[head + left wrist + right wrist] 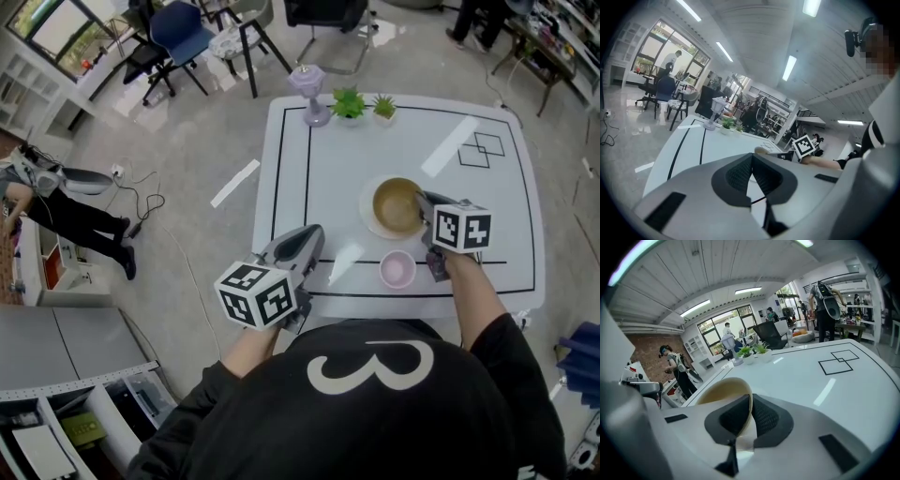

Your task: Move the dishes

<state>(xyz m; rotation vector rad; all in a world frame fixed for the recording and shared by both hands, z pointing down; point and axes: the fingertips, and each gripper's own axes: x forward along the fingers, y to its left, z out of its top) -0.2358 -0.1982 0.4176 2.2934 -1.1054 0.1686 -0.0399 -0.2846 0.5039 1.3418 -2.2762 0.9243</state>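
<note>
Your right gripper is clamped on the right rim of the tan bowl, which sits on a white plate mid-table. The bowl's body lies ahead and left of those jaws. Your left gripper is closed on nothing, well apart at the table's near edge.
</note>
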